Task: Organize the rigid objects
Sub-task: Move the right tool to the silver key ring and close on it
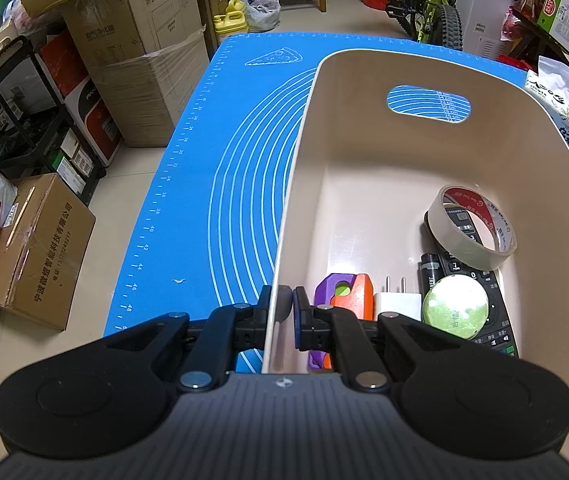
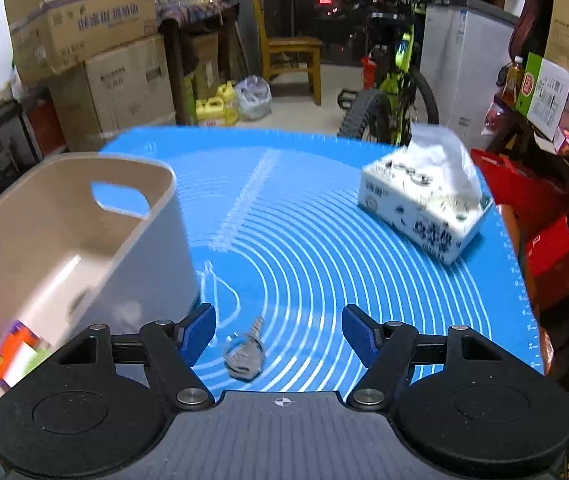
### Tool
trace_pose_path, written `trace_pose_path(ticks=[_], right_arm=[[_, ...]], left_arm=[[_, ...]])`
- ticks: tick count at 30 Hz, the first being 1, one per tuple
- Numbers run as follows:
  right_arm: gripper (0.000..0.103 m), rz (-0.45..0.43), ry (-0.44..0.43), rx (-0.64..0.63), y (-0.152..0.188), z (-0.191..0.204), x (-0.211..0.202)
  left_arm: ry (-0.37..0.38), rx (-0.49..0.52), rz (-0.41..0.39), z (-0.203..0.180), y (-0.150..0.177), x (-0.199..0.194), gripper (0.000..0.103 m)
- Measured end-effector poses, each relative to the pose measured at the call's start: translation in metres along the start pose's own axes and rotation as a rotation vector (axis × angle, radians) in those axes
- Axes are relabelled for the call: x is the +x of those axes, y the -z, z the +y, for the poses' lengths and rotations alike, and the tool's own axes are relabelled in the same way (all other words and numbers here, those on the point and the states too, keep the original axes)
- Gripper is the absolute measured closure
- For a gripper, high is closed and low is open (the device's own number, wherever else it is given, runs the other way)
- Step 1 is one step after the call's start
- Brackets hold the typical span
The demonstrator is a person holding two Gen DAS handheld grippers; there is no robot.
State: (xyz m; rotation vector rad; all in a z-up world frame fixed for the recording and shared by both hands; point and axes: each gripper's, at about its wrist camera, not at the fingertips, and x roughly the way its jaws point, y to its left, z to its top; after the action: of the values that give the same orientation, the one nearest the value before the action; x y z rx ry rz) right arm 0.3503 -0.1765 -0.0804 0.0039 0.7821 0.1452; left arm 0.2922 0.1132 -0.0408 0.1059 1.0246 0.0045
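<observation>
The left gripper [image 1: 287,304] clamps the beige bin [image 1: 364,168] by its near wall — tape roll [image 1: 472,226] inside. The right gripper [image 2: 279,334] gapes beside the bin, over a metal bolt [image 2: 244,354].

Stacked cardboard boxes [image 1: 132,20], wooden chair [image 2: 290,56], bicycle [image 2: 396,92], tiled floor [image 1: 124,184]

Grippers: two hand-held units, both level and pointing forward.
Left gripper [image 1: 287,308]: jaws closed, pinching the bin wall [image 1: 280,240], one finger outside, one inside. Right gripper [image 2: 279,330]: jaws spread wide, nothing held, above the blue mat [image 2: 324,240].
</observation>
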Motion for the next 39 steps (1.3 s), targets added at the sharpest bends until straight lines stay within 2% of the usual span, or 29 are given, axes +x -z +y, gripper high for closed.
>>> trace_pose_path(ticks=[9,12,15,22,27,29,33,36,39], right_arm=[[0.031,0.09,-0.02,-0.066,0.018,0.012,0.044],[0.031,0.088,-0.031,-0.074,0.02,0.019,0.05],[0.036,0.086,-0.009,-0.085,0.021,0.026,0.054],[0.047,0.082,0.053,-0.069,0.022,0.03,0.051],[0.047,0.103,0.088,-0.032,0.023,0.021,0.041],[0.051,0.108,0.089,0.004,0.023,0.016,0.039],[0.054,0.121,0.073,0.064,0.026,0.01,0.038],[0.064,0.11,0.06,0.049,0.027,0.013,0.038],[0.064,0.102,0.061,0.045,0.028,0.014,0.038]], left_arm=[[0.0,0.003,0.001,0.001,0.001,0.0,0.092],[-0.002,0.006,0.001,0.0,0.001,0.0,0.092],[-0.004,0.007,0.001,0.0,0.001,0.0,0.091],[-0.008,0.009,0.002,-0.002,0.001,0.0,0.091],[-0.007,0.007,0.002,-0.003,0.001,0.0,0.091],[-0.007,0.008,0.002,-0.003,0.001,0.0,0.091],[-0.008,0.008,0.002,-0.003,0.001,0.0,0.091],[-0.008,0.008,0.002,-0.003,0.001,0.0,0.091],[-0.008,0.009,0.002,-0.003,0.001,0.0,0.091]])
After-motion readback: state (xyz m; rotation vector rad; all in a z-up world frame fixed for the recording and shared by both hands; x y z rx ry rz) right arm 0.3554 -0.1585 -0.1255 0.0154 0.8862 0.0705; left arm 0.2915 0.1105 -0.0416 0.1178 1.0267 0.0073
